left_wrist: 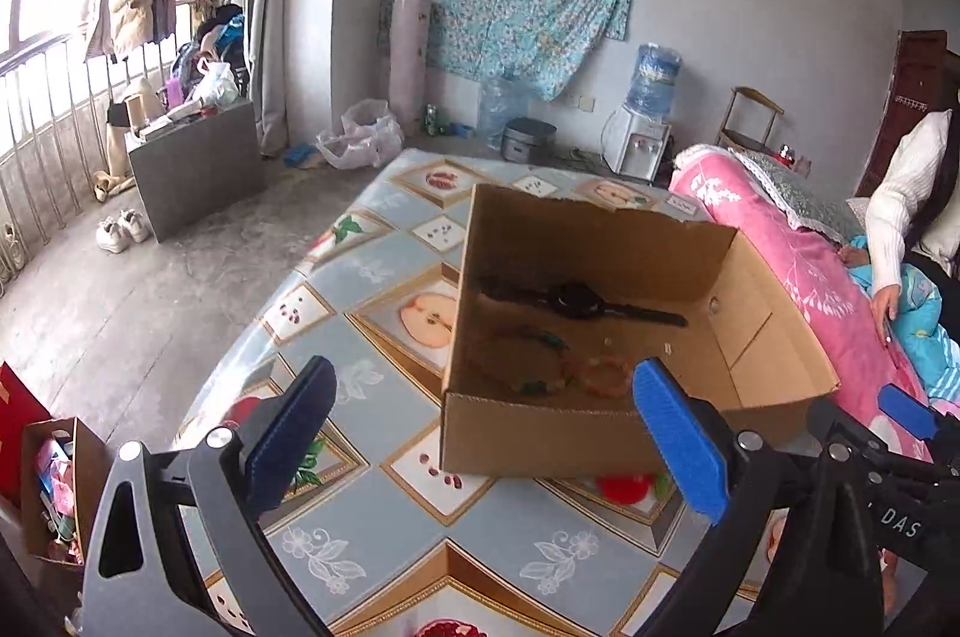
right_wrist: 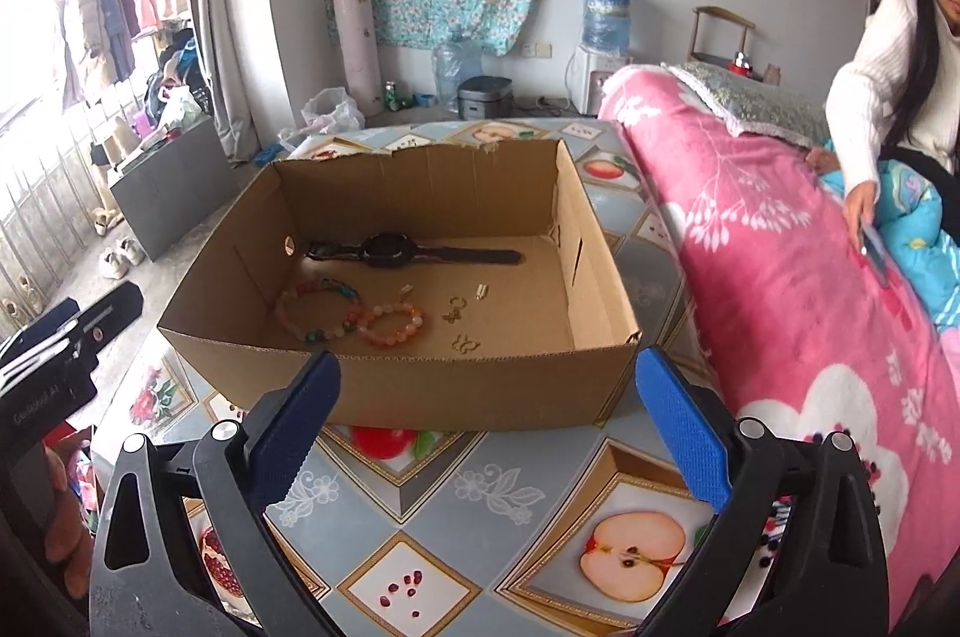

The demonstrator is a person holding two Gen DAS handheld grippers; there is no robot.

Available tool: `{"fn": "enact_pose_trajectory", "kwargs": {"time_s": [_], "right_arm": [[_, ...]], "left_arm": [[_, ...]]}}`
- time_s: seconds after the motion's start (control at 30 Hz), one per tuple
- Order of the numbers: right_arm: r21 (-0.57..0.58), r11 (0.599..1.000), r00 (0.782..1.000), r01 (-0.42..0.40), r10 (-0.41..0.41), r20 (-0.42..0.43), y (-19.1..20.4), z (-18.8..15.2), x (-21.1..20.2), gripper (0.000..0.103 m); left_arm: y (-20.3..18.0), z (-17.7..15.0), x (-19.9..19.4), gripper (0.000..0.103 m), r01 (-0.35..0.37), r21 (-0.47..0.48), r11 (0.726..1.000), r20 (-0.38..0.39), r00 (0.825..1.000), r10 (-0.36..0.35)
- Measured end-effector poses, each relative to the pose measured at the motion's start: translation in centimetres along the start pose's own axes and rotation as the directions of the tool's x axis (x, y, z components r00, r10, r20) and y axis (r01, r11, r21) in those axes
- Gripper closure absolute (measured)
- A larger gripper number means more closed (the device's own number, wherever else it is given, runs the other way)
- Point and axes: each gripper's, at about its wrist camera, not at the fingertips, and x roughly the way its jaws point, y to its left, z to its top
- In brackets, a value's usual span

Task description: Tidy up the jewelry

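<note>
An open cardboard box (right_wrist: 420,385) (left_wrist: 540,439) stands on the fruit-patterned table (right_wrist: 480,517). Inside lie a black watch (right_wrist: 390,250) (left_wrist: 576,301), a multicoloured bead bracelet (right_wrist: 318,307) (left_wrist: 528,355), an orange bead bracelet (right_wrist: 393,325) (left_wrist: 606,376) and a few small gold pieces (right_wrist: 459,307). My right gripper (right_wrist: 486,433) is open and empty, just in front of the box's near wall. My left gripper (left_wrist: 486,439) is also open and empty, before the box's near left corner. The right gripper's blue fingertip (left_wrist: 906,409) shows at the left wrist view's right edge.
A pink flowered quilt (right_wrist: 780,277) is piled along the table's right side. A person in a white sweater (right_wrist: 882,85) sits behind it, holding a phone. A small box of items (left_wrist: 54,487) stands on the floor at the left. The table's left edge drops to bare concrete floor.
</note>
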Motion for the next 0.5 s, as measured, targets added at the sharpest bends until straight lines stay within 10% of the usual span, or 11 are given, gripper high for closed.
{"fn": "enact_pose_trajectory", "kwargs": {"time_s": [0.5], "right_arm": [[-0.018, 1.0, 0.992, 0.016, -0.018, -0.122, 1.3, -1.4, 2.3, 0.008]], "left_arm": [[-1.3, -2.5, 2.9, 0.005, -0.014, 0.017, 1.0, -0.225, 0.974, 0.018]]}}
